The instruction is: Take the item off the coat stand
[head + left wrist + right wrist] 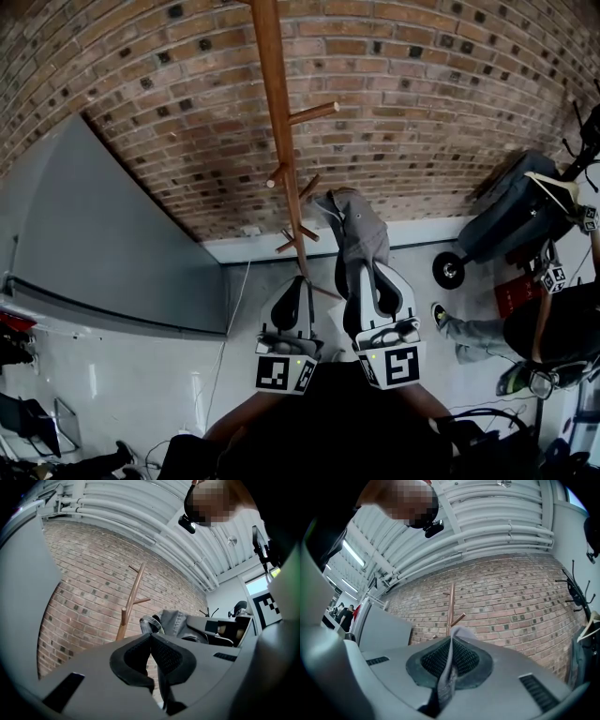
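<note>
One grey denim garment (361, 230) is caught in the right gripper (367, 272). In the right gripper view the two jaws are pressed together on a fold of that cloth, which runs as a thin grey strip down between the ribbed pads. In the head view the garment's long axis runs away from the jaws toward the brick wall (422, 94), and its far end bunches up just beside the lower pegs of the coat stand (281, 141). From these views I cannot tell whether the cloth touches a peg or hangs free of it. There is one coat stand: a single slim wooden pole with short pegs angled up from it at three levels, standing against the wall and leaning in the picture. The left gripper (300, 286) sits just beside the right one, at the foot of the pole. In the left gripper view its jaws meet at the tips with nothing between them, and the garment shows beyond them to the right of the stand. There are two grippers, each carrying one marker cube (284, 373) printed with black-and-white square patterns. At the right edge a seated person's legs and shoes (469, 328) show on the floor.
</note>
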Tool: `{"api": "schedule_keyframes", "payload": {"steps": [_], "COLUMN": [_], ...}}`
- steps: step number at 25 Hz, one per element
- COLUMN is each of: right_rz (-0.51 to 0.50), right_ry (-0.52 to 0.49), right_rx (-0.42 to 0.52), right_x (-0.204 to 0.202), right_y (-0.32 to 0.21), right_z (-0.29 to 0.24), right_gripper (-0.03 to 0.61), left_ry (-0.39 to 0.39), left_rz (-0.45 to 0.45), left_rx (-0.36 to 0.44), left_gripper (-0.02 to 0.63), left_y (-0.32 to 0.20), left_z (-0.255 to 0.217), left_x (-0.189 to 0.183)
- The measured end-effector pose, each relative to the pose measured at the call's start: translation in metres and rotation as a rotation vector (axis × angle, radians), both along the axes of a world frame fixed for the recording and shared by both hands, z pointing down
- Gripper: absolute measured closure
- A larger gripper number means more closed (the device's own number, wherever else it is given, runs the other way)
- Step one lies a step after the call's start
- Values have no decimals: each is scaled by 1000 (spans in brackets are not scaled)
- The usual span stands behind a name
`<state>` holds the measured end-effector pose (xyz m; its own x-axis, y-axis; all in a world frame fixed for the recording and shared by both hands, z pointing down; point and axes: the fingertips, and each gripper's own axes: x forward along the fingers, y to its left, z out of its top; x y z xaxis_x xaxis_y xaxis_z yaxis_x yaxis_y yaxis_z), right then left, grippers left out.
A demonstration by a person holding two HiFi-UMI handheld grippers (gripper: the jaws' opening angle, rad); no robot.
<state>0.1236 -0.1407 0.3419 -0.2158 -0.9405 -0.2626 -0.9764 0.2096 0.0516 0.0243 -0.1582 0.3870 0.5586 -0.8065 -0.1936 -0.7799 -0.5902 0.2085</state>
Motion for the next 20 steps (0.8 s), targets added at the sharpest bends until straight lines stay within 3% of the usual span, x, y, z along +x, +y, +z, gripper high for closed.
{"api": "schedule_keyframes", "payload": {"steps": [20], "right_rz": [-4], "right_ry": [-15], "right_rx": [0], "right_x": [2], "right_y": [-4], "right_z": [0], "right_gripper": [557], "left_ry": [-21], "left_rz": [2], "left_rx": [6], "left_gripper": [597], "left_y": [-5], "left_z": [1], "left_x": [0]}}
